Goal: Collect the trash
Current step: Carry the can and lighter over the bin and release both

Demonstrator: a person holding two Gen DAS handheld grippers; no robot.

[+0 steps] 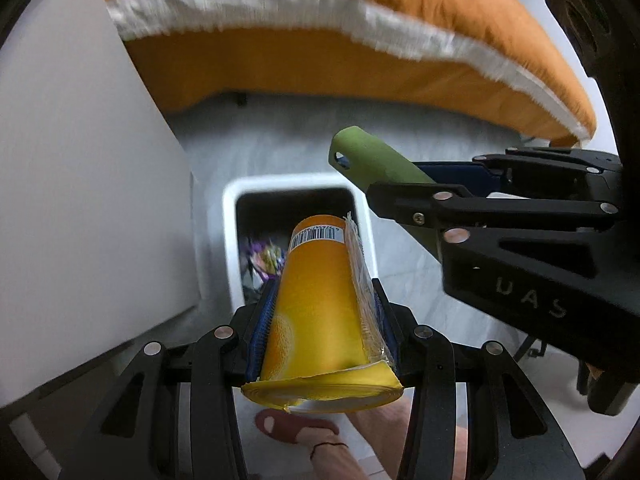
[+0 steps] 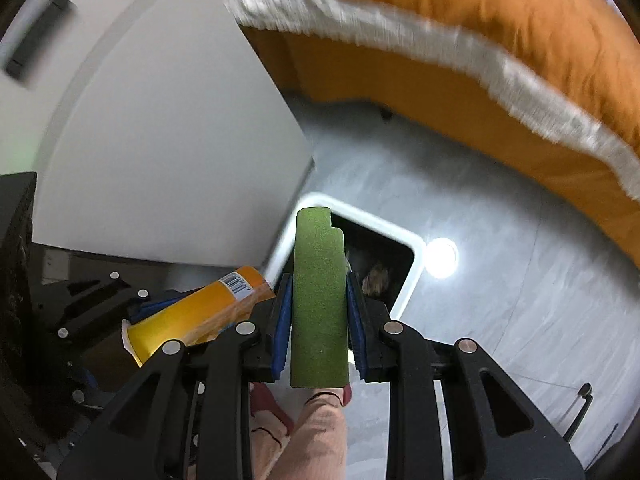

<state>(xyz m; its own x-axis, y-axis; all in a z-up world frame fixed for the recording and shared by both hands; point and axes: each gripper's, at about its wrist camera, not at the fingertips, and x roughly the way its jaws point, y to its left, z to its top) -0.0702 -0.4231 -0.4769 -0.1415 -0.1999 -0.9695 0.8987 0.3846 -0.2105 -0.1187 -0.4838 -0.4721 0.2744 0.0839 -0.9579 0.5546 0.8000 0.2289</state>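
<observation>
Item 1, yellow cup (image 1: 324,304): paper or thin-plastic drink cup with orange-fruit print and barcode, lying lengthwise between the blue pads (image 1: 262,328) of the left gripper (image 1: 320,300), which are clenched on its side walls. Rim end (image 1: 320,394) faces the camera and looks bent; a strip of crinkled clear film runs along 1 side. Likely very light, thin-walled and easily crushed; a mid-body hold as here looks adequate, though glossy print may slip under weak pressure.

Item 2, green block (image 2: 319,300): flat, matte, speckled piece with a notch at its far end, grasped across its width by the right gripper (image 2: 319,300). Surface looks grippy and fairly stiff, probably light; exact material cannot be told.

Item 3, white bin (image 1: 230,240): open-topped, on pale floor, directly beneath both held items, near an orange-covered bed (image 1: 360,12) and a white cabinet panel (image 1: 80,160). Crumpled purple wrappers (image 1: 260,260) already lie inside.

Both items hang above the bin mouth; releasing should drop them in.
</observation>
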